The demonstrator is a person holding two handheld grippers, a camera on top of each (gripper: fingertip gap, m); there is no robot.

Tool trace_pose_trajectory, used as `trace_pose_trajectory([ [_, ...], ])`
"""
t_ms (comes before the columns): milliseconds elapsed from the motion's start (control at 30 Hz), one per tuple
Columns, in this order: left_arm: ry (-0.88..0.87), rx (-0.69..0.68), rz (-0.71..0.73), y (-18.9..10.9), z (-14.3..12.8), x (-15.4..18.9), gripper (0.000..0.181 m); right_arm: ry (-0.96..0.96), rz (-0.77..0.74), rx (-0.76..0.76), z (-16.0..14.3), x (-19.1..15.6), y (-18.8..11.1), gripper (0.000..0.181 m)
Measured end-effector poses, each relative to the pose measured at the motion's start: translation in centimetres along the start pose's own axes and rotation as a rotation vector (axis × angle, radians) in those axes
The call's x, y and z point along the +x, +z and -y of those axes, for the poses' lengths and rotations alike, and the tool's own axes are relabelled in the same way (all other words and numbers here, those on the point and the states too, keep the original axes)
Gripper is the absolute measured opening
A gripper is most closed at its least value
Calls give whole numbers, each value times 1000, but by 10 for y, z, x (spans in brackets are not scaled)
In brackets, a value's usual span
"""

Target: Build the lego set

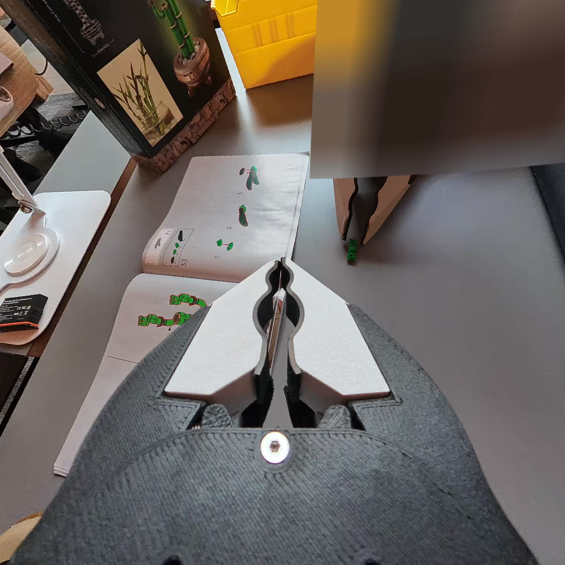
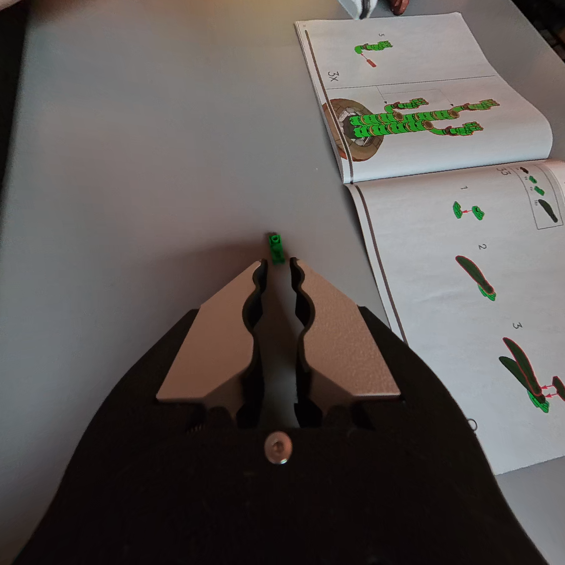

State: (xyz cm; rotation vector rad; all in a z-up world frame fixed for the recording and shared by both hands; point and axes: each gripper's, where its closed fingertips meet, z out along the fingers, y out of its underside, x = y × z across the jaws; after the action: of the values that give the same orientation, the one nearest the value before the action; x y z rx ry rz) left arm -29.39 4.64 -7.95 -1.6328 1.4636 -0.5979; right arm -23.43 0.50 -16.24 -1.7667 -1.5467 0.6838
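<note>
- Brick: small green lego piece (image 2: 277, 248) flat on the grey desk (image 2: 137, 153), just ahead of the right tongs' tips. Long axis runs along the tongs' pointing direction in the right wrist view, the end with the round hole pointing away from the tongs.
- Right tongs (image 2: 277, 260): released, a narrow gap between the tips. Near end of the brick sits at the mouth of that gap; contact with either tip can't be told, nothing is gripped.
- Left wrist view shows the same brick (image 1: 352, 250) in front of the right tongs (image 1: 354, 240), which come down steeply toward the desk (image 1: 443, 305).
- Left tongs (image 1: 280, 261): clenched, tips meeting. A thin pale strip shows in the slot between the fingers lower down; can't tell what it is or whether it's held. They hang over the near edge of the booklet.
- Instruction booklet (image 2: 428, 260) lies open on the desk to the right of the brick in the right wrist view, well apart from it; pages show green plant build steps.
- Beyond the booklet (image 1: 244, 208): black set box (image 1: 128, 76) standing upright, yellow bin (image 1: 269, 42) just beside it.
- Left edge of the desk: white stand base (image 1: 55, 232) with a small black pack (image 1: 23, 312) on it.
</note>
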Motion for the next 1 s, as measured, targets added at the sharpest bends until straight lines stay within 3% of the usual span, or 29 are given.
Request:
trace_pose_trajectory([
  [33,0,-2,-1,0,0,0,0,-1,-1,-6,-1,0,1,13],
  [767,3,-12,-4,1,-3,0,0,-68,79,-7,3,-18,5,7],
  [1000,4,-12,-9,1,-3,1,0,-77,51,0,3,-16,4,16],
])
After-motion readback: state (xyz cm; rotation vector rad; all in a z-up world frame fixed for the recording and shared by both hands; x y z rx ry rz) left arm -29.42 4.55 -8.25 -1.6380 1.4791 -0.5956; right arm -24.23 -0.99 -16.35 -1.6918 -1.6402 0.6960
